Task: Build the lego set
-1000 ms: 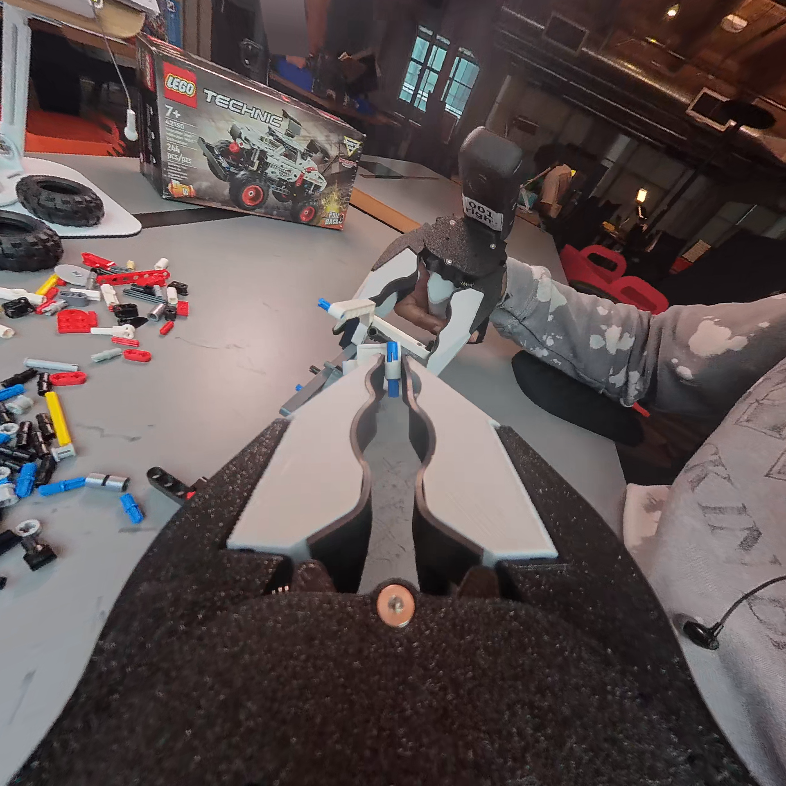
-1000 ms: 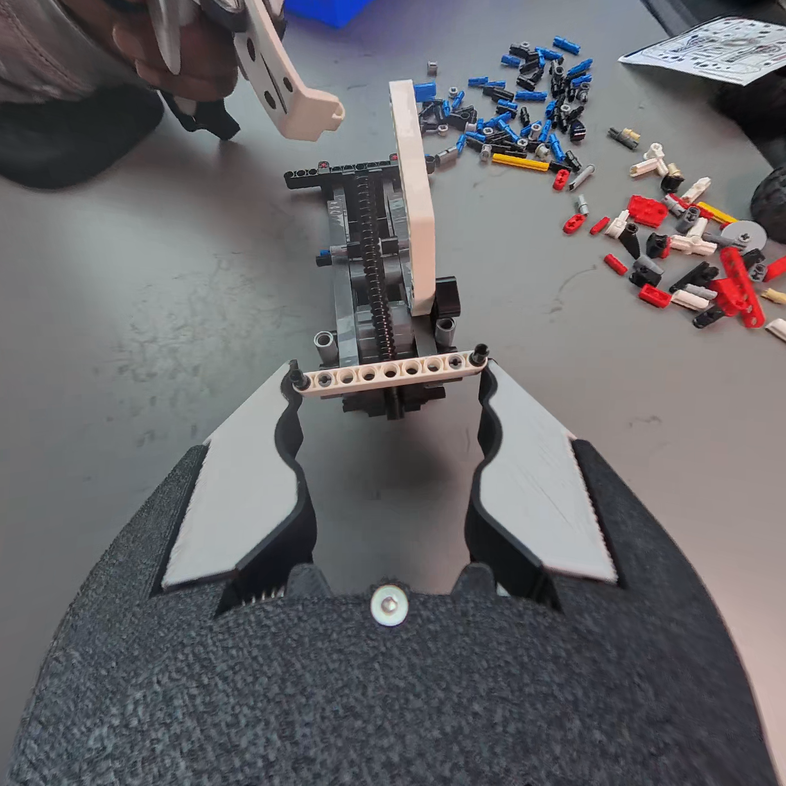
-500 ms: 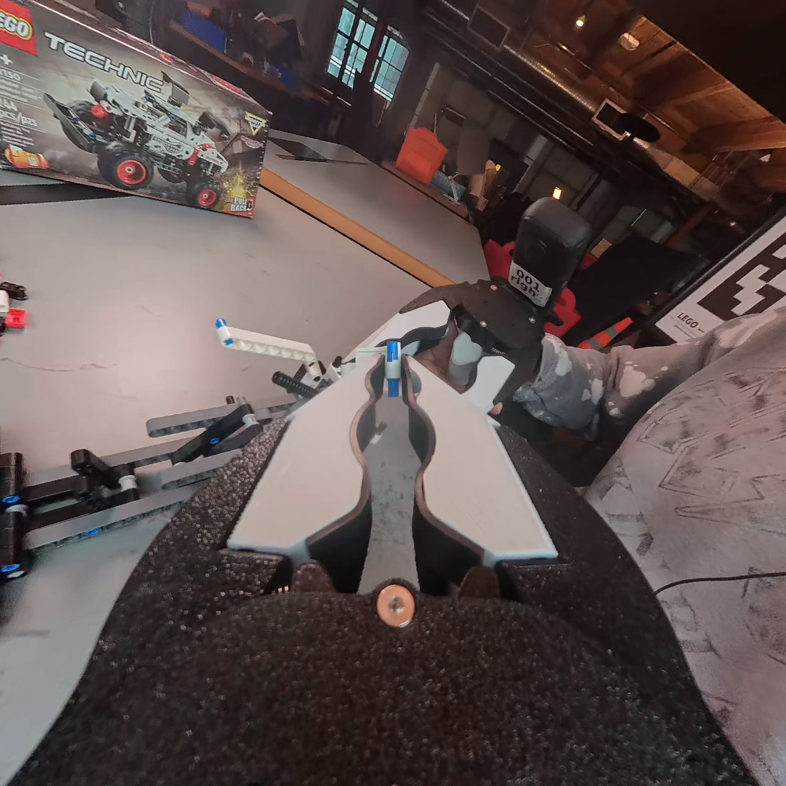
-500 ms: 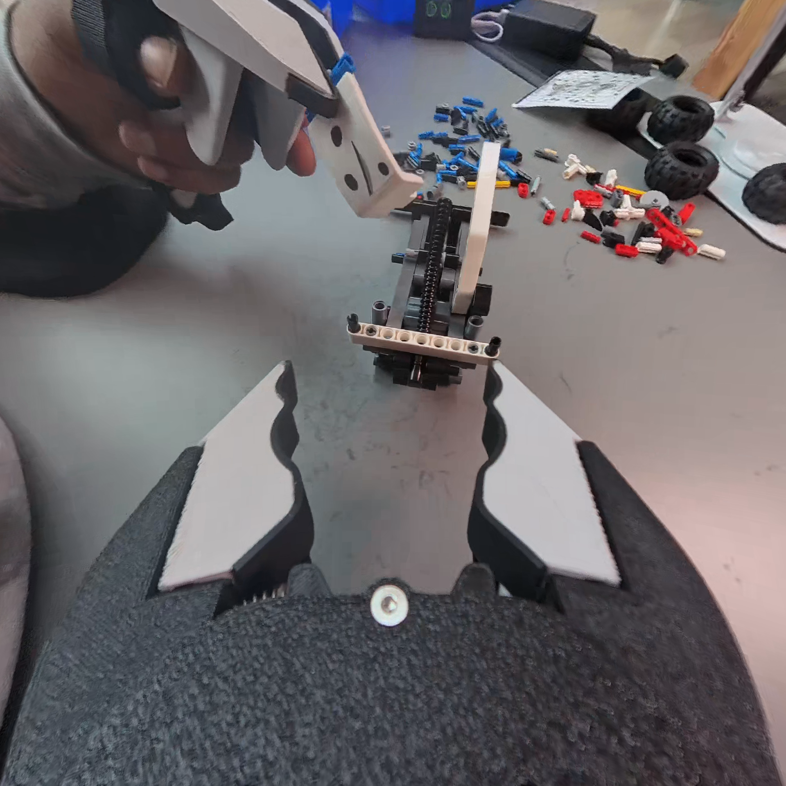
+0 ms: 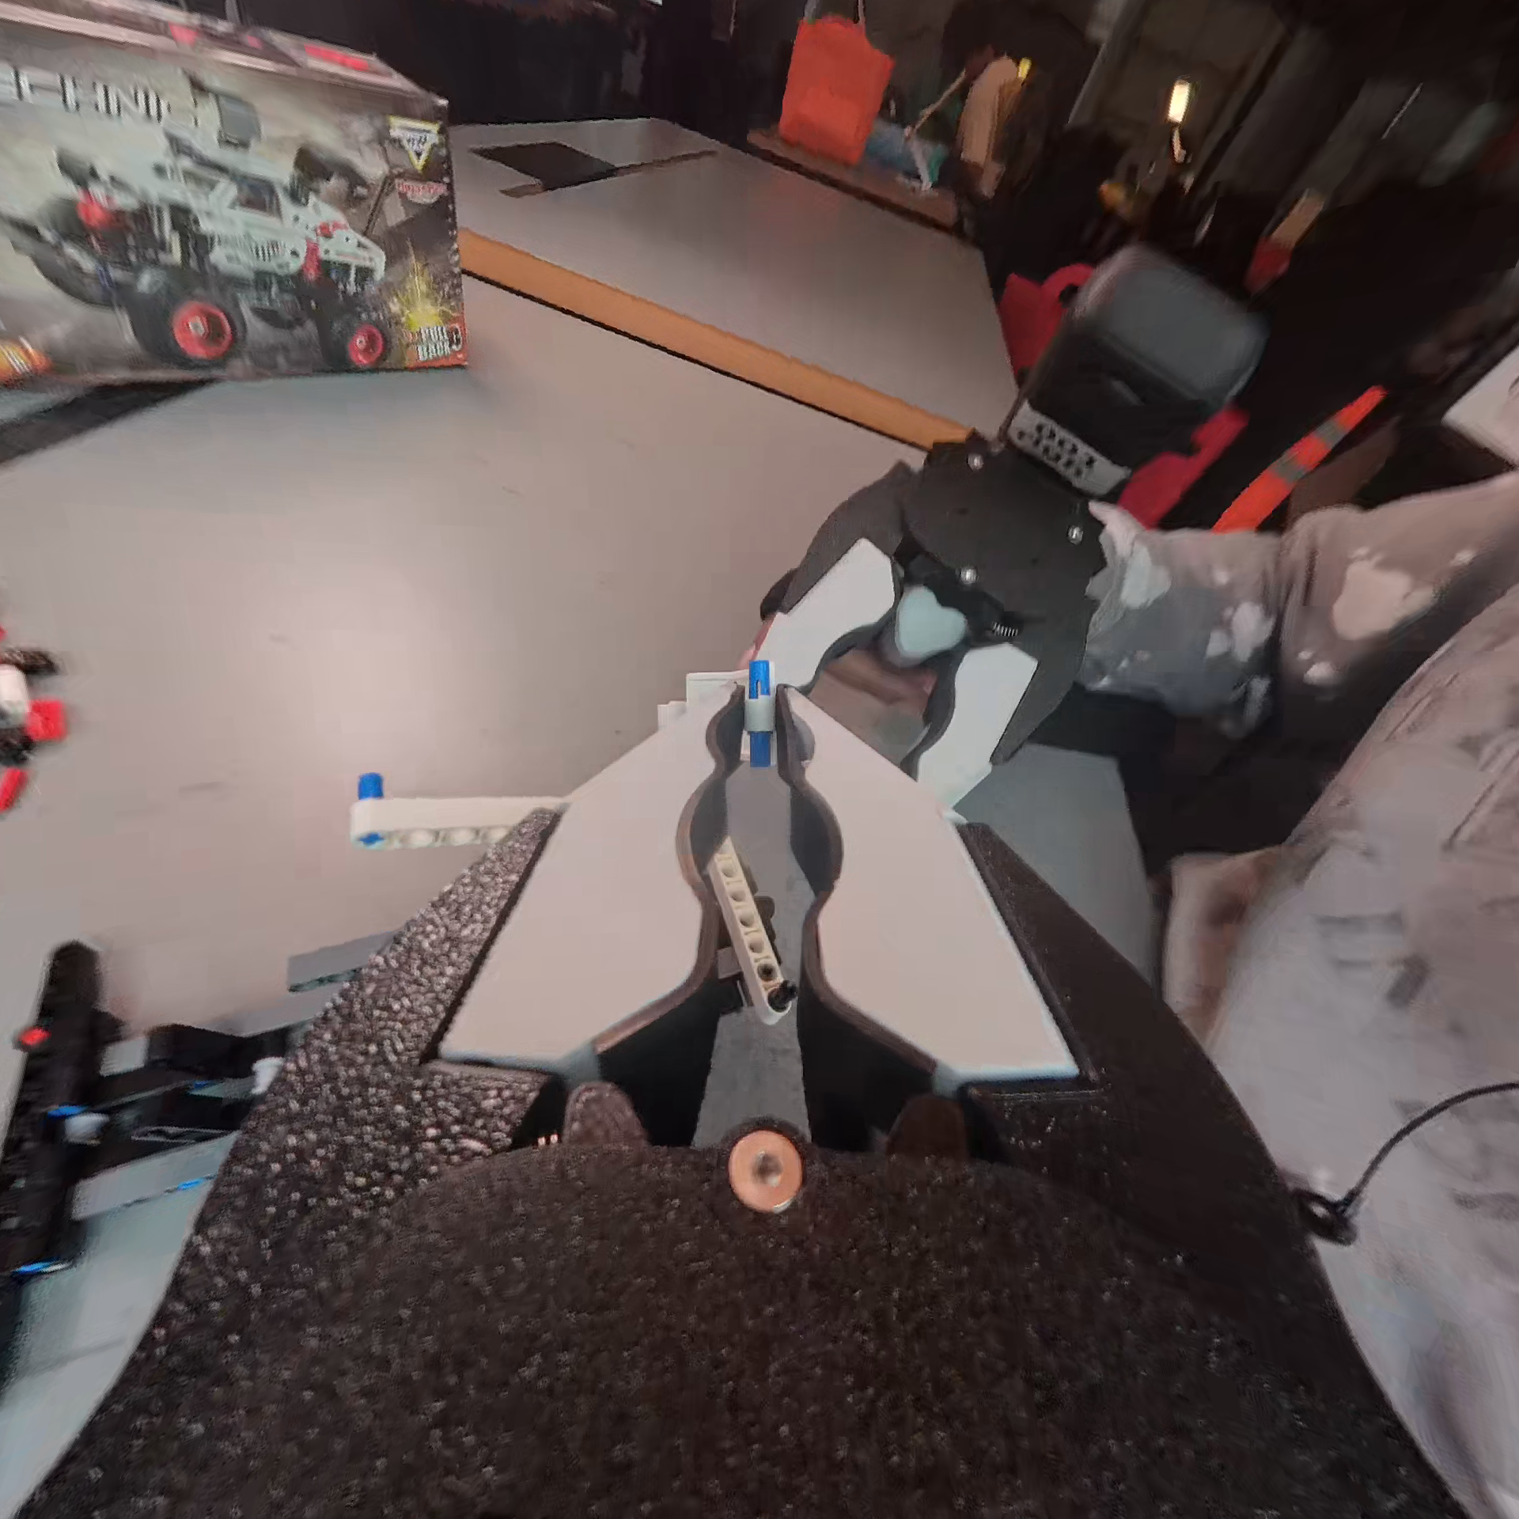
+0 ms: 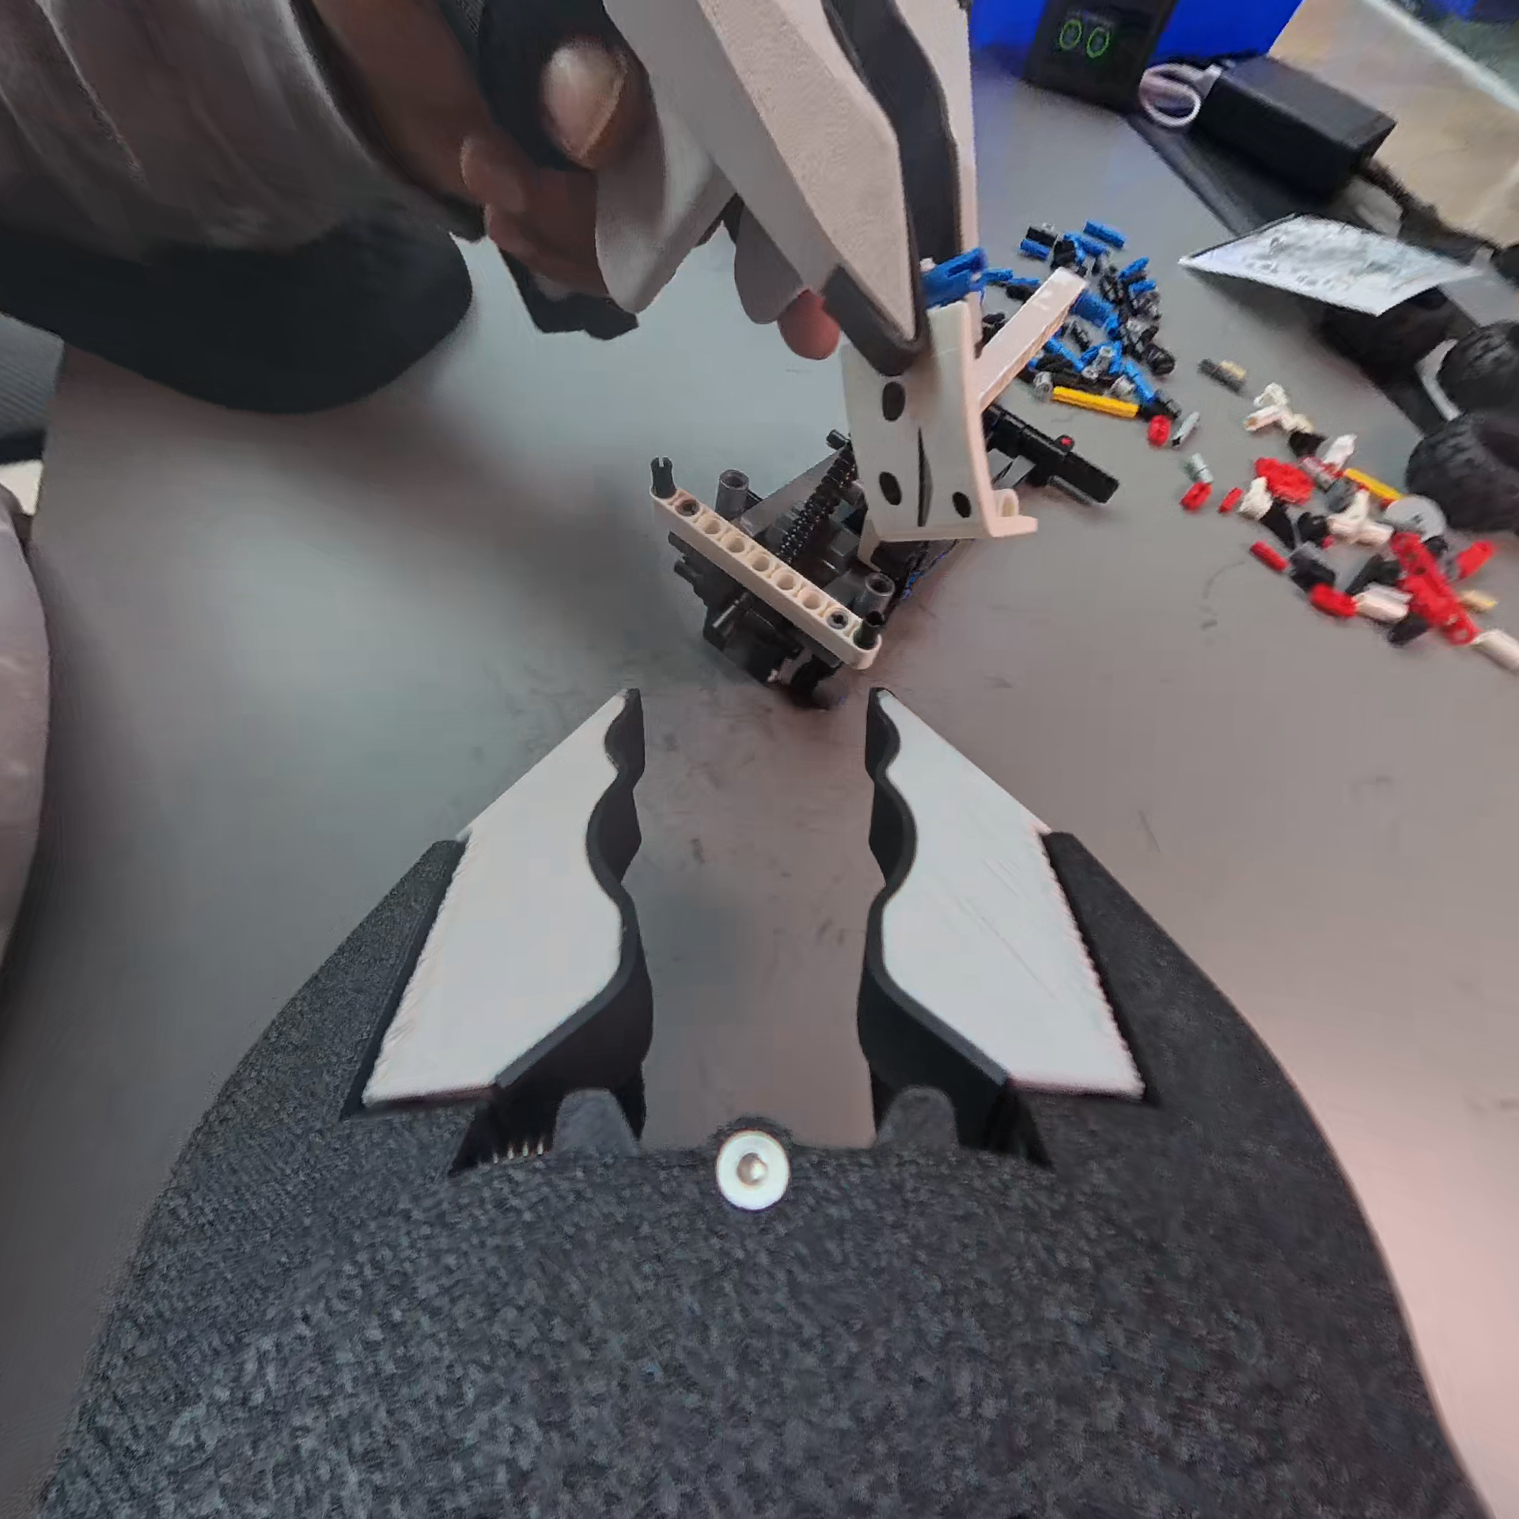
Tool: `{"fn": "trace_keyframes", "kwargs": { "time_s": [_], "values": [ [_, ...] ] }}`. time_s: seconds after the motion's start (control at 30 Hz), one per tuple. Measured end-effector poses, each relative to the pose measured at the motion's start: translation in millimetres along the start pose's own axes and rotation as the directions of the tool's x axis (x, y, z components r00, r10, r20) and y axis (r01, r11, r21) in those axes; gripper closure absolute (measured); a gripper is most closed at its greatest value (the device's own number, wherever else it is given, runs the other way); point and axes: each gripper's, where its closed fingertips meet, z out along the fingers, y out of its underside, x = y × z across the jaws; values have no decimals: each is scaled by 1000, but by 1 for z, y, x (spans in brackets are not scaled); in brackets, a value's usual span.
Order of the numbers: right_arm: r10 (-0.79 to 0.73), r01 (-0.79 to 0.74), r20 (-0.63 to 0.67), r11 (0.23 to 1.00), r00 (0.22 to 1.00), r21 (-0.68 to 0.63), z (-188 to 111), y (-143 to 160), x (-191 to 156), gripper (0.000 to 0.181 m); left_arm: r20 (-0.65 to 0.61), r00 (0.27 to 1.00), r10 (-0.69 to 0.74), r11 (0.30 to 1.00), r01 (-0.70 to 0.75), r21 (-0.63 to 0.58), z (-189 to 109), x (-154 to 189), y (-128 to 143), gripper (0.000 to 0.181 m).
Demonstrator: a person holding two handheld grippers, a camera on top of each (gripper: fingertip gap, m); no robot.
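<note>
Blue pin (image 5: 759, 713) (pinched) over chassis (image 6: 789, 567)

Grey counter (image 6: 247, 657); black power adapter (image 6: 1290, 123) at its far edge; blue bin (image 6: 1233, 33) behind; orange bag (image 5: 830, 90) across the room.

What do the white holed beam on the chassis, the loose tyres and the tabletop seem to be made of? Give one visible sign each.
White holed beam: hard moulded plastic, smooth and slightly glossy, with crisp round holes.
Tyres: probably rubber, matt black with chunky tread.
Tabletop: likely grey laminate, smooth with a dull sheen and fine scuffs; the core is not visible.
</note>
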Motion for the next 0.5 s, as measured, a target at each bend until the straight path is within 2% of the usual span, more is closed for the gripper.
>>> {"fn": "trace_keyframes", "kwargs": {
  "time_s": [0.1, 0.17, 0.3, 0.43, 0.5],
  "values": [
    [-153, 159, -68, 982, 986, 104, -23, -14, 8, 134, 71, 943, 324, 945, -318, -81, -1, 12, 5, 174],
    [-178, 197, -117, 966, 977, 169, -37, -26, 14, 138, 72, 891, 449, 889, -437, -136, 0, 21, 11, 173],
    [-317, 345, -161, 916, 935, 205, -45, -43, 6, 156, 23, 888, 459, 877, -449, -170, 8, 33, 19, 174],
    [-437, 448, -114, 889, 892, 98, -31, -35, 2, 161, -34, 912, 410, 897, -409, -166, 11, 44, 18, 174],
    [-440, 447, -81, 886, 894, 122, -28, -35, 0, 164, -41, 922, 385, 908, -386, -164, 11, 44, 18, 173]
  ]
}}
